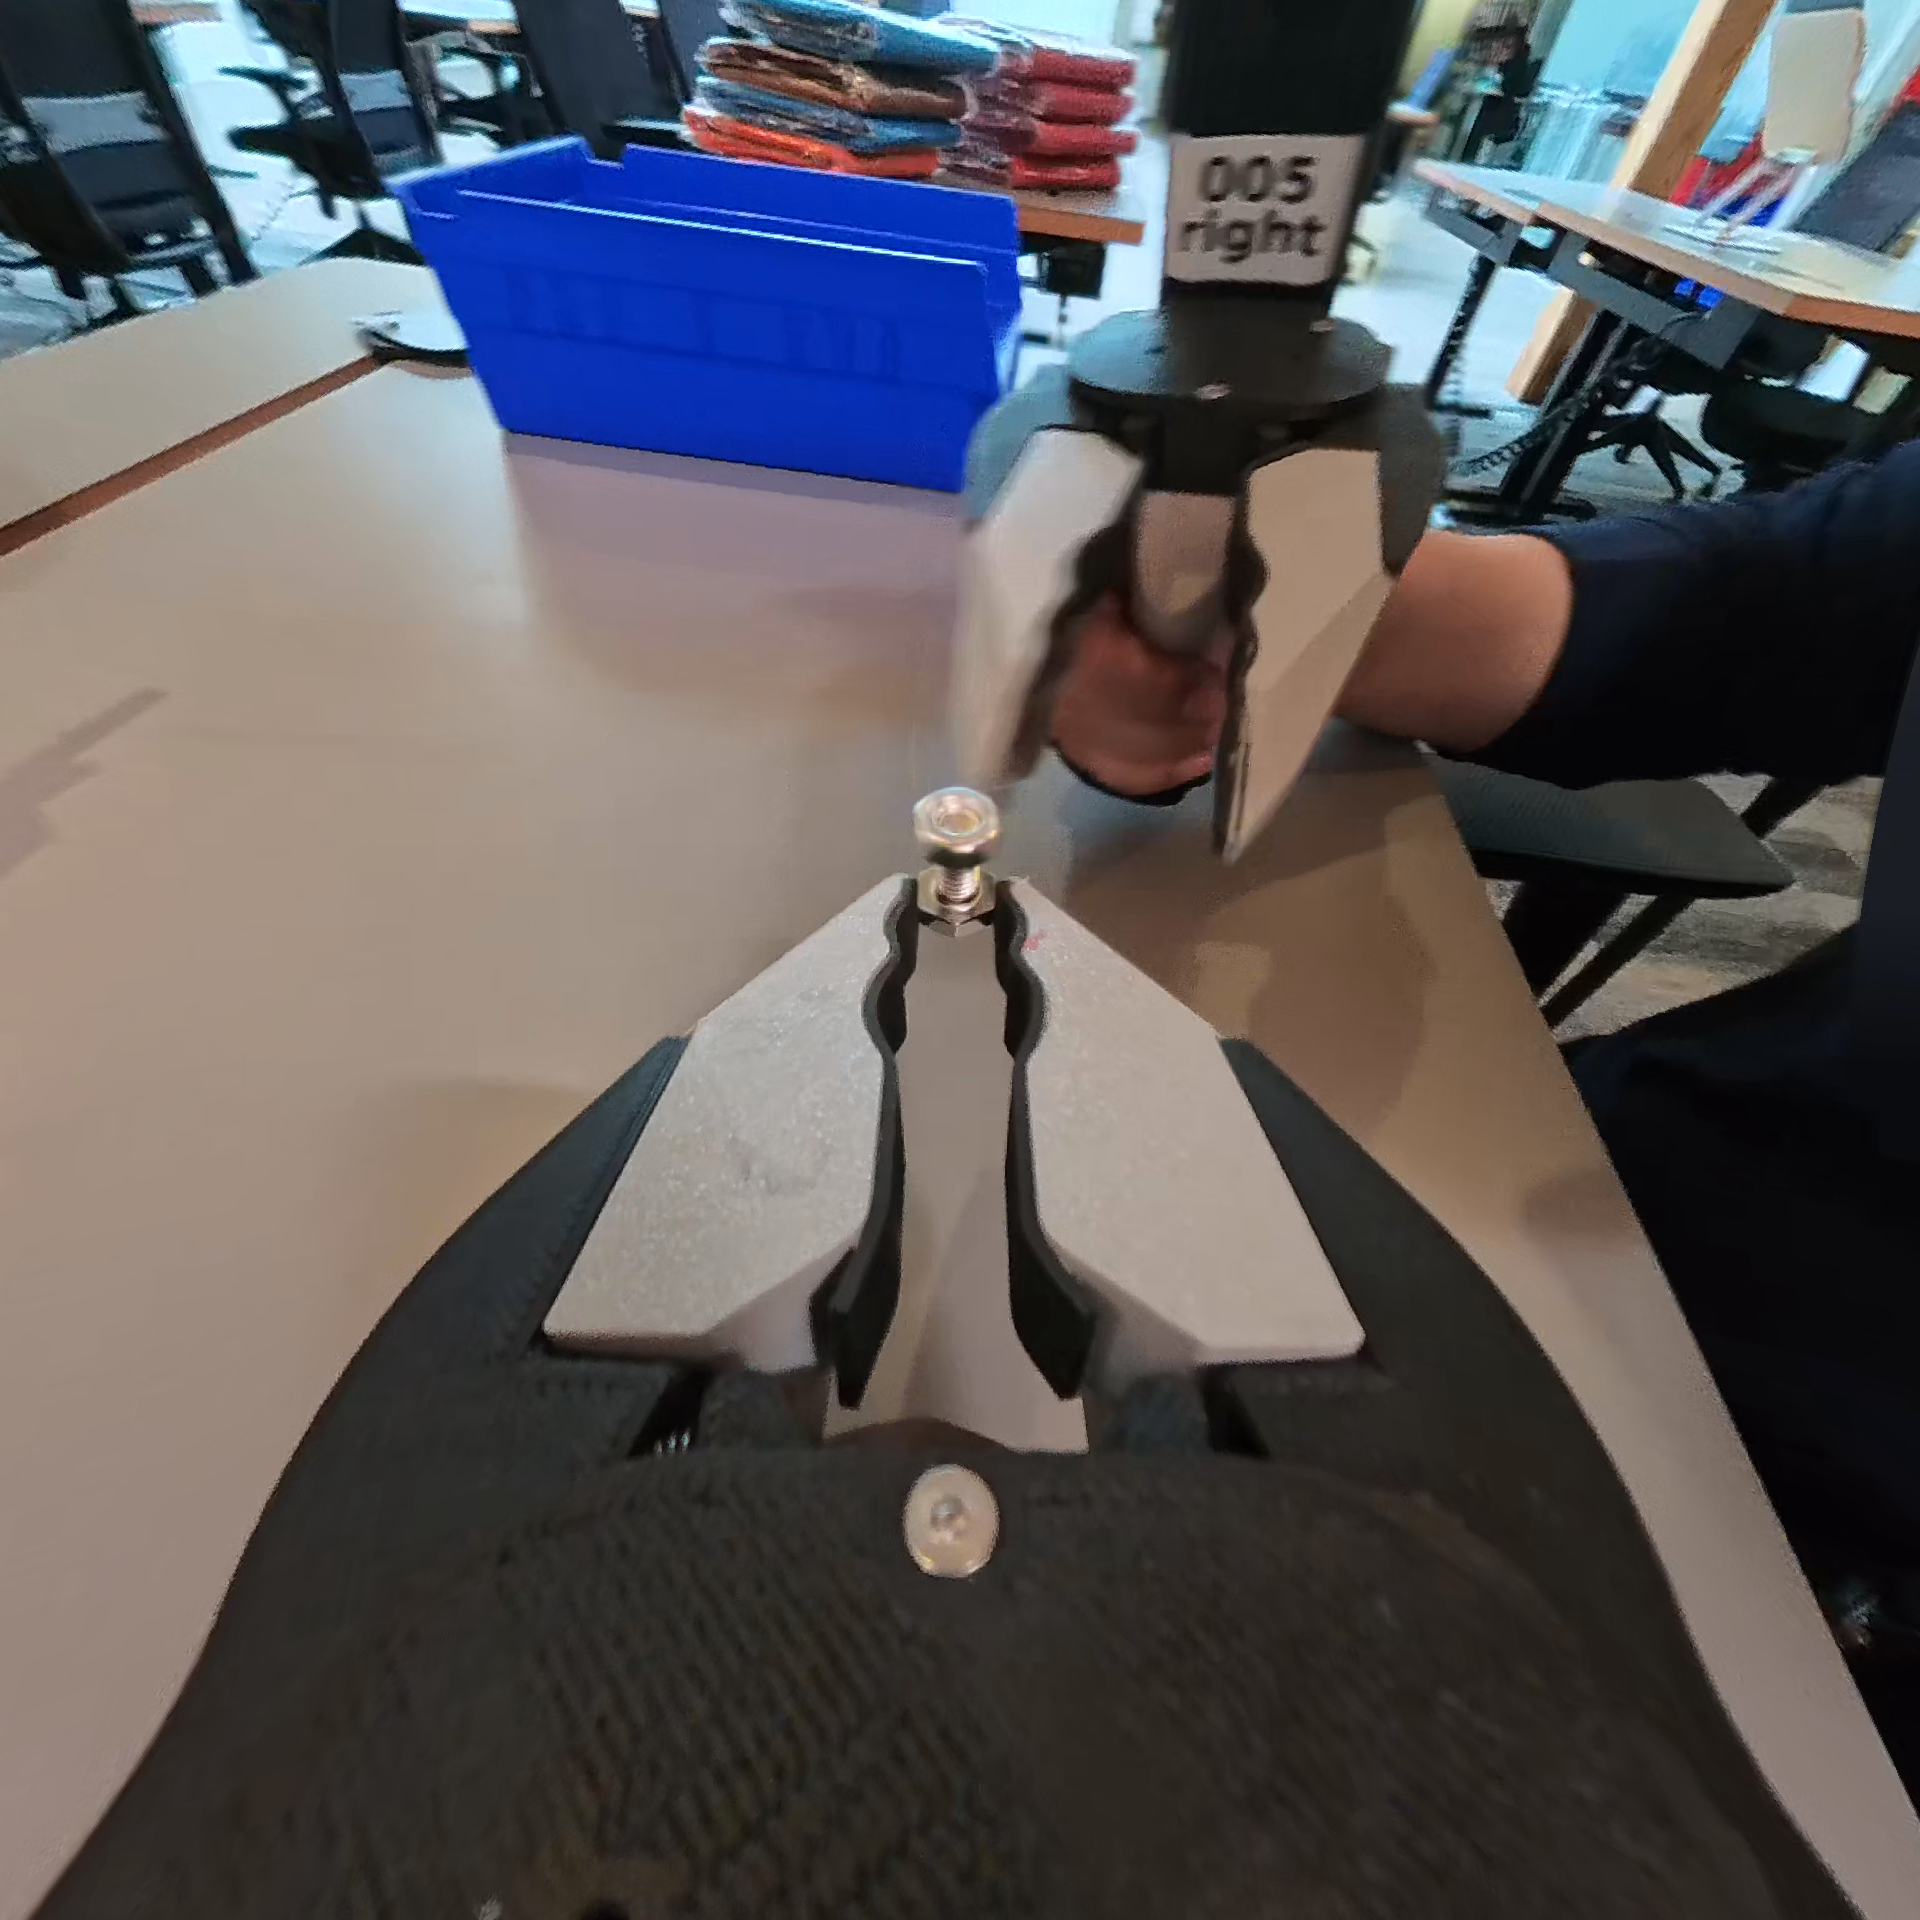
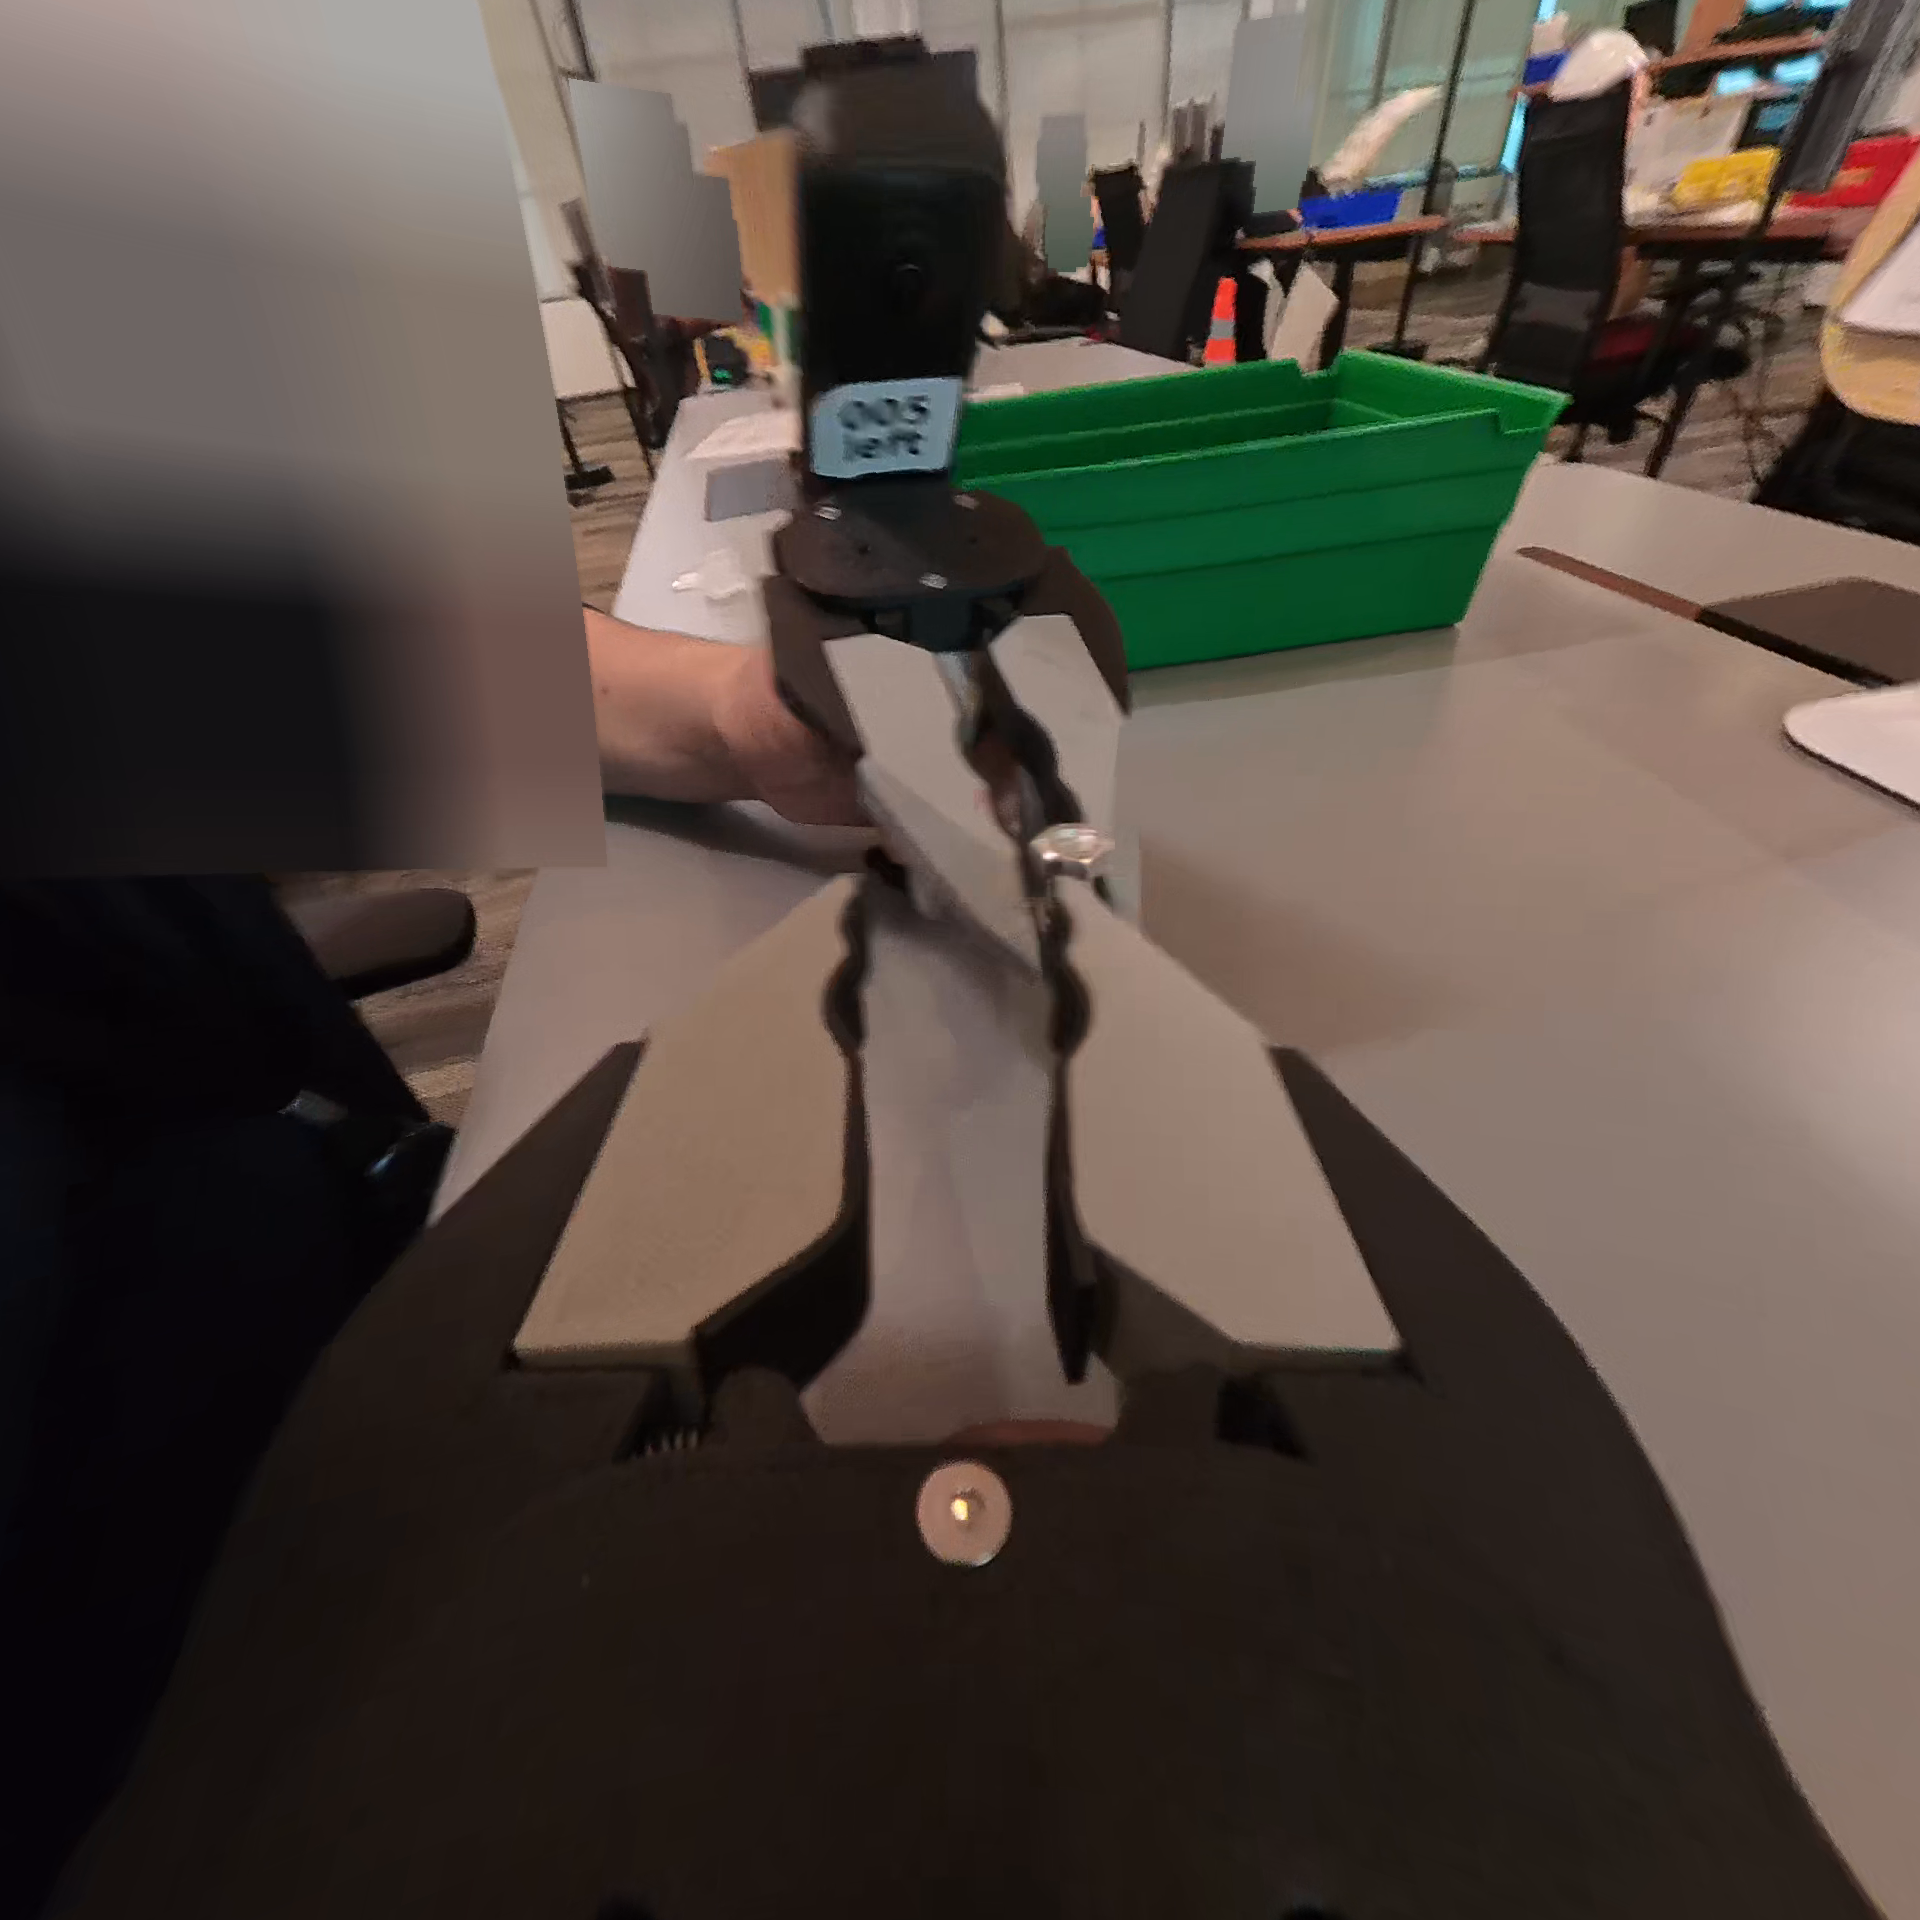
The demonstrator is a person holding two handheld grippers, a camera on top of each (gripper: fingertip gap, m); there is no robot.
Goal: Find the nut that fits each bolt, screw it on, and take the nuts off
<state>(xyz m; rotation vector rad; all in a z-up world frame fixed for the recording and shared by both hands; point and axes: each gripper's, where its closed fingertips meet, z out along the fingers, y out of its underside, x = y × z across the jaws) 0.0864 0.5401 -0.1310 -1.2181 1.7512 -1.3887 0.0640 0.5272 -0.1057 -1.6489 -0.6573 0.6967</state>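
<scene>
Office space with black chairs and further desks surrounds a wide grey table. On its far side in the left wrist view stands a blue bin, with stacked packets of red, orange and blue cloth behind it. In the right wrist view a green bin rests on the same table, with an orange cone on the floor beyond.

Each gripper is held by a hand, the sleeve dark. The right gripper hangs above the table with its fingers pointing down, blurred, its jaws parted and nothing between them; its tips stand just beside the bolt's head and apart from it.

Lower and nearer, the left gripper is clamped at its tips on a silver hex nut, the black pads pressing both sides. A bolt is threaded through that nut, its shaft upright, its hex head above the fingertips with bare thread showing between head and nut. From the right wrist view the bolt's head shows beside the left gripper's tips.
</scene>
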